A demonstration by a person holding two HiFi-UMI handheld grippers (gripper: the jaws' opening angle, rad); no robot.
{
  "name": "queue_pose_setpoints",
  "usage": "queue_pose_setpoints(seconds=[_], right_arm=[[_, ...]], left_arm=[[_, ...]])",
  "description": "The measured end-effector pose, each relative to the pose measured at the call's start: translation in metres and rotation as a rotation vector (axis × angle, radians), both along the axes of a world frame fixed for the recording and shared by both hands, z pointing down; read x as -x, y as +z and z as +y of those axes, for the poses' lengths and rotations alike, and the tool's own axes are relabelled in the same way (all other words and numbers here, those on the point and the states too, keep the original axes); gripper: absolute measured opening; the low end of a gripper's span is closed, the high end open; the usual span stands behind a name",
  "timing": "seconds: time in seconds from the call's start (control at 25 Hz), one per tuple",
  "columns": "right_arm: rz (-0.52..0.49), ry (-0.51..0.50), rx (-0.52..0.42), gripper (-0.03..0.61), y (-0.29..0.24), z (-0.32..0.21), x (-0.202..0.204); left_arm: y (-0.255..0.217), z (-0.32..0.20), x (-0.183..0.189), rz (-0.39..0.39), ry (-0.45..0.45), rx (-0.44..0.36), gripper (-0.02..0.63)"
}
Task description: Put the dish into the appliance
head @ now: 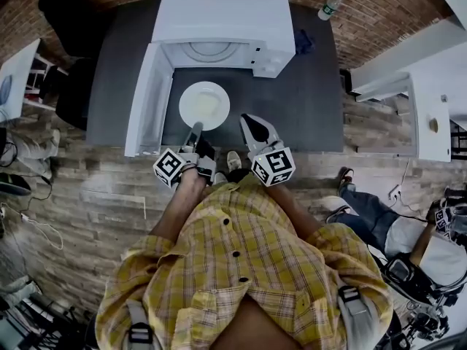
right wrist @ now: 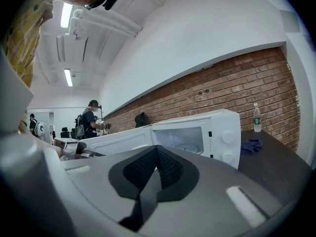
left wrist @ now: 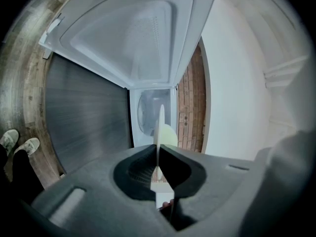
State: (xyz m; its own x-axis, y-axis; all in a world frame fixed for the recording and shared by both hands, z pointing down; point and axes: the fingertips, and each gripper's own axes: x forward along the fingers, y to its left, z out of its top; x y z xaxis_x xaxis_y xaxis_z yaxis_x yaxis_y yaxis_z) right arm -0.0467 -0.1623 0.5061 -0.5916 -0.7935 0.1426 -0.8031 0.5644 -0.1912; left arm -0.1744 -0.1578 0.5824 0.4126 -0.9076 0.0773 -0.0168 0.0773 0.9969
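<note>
A pale round dish (head: 204, 106) hangs flat over the dark table (head: 306, 100), just in front of the white microwave (head: 219, 20). The microwave's door (head: 146, 100) is swung open to the left and its cavity shows the glass turntable (head: 211, 49). My left gripper (head: 195, 128) is shut on the dish's near rim. In the left gripper view the dish (left wrist: 160, 127) shows edge-on between the jaws of the left gripper (left wrist: 159, 151), pointing at the open cavity (left wrist: 150, 110). My right gripper (head: 252, 124) hovers beside the dish, shut and holding nothing, and aims at the microwave (right wrist: 197, 132).
A water bottle (head: 330, 6) and a blue cloth (head: 304, 44) lie on the table to the right of the microwave. A black chair (head: 73, 20) stands at the back left, a white desk (head: 430, 115) at the right. People are about on the right.
</note>
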Motion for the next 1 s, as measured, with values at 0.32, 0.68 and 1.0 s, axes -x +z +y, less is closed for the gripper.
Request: queue_pose_setpoints(seconds=[0.32,0.68,1.0], right_arm=[[-0.013,0.009,0.020,0.005,0.003,-0.023,-0.019],[-0.015,-0.011,0.036,0.003,0.010,-0.047,-0.026],[-0.020,-0.034,0.034,0.003,0.011,-0.063,-0.029]], left_arm=[[0.006,-0.027,-0.017,-0.001,-0.015,0.028,0.014],[0.027,-0.060,-0.020,-0.006,-0.061,0.067,0.012],[0.037,-0.097,-0.025,-0.011,-0.086,0.085,0.014]])
